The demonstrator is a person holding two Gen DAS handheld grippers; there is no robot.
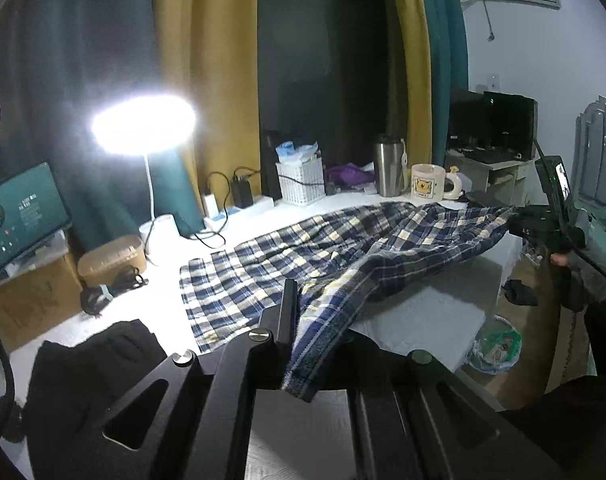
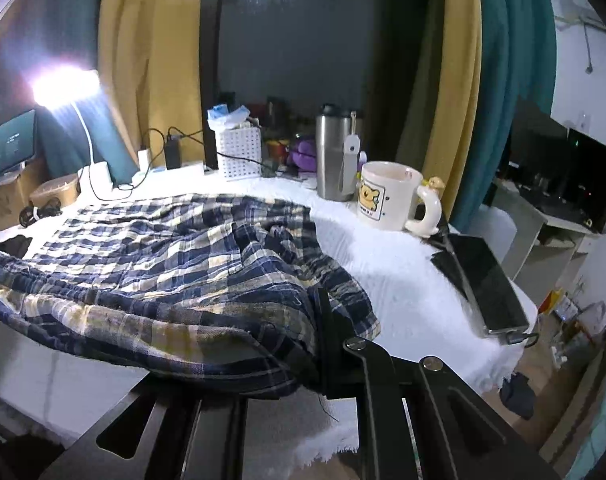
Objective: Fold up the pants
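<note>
Plaid pants (image 1: pixel 303 256) lie spread across the white-covered table (image 1: pixel 423 312), their near edge lifted clear of it. Left gripper (image 1: pixel 303 332) is clenched on one end of that edge; right gripper (image 2: pixel 323 332) is clenched on the other. Beyond the fabric stand a bear-print mug (image 2: pixel 387 196), a steel tumbler (image 2: pixel 335 156) and a lit desk lamp (image 1: pixel 143 124).

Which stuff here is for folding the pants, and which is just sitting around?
For the job: plaid pants, left gripper, right gripper, both pinching the fabric.

Just lying about: bear mug, steel tumbler, white basket, lamp, phone, black cloth.
</note>
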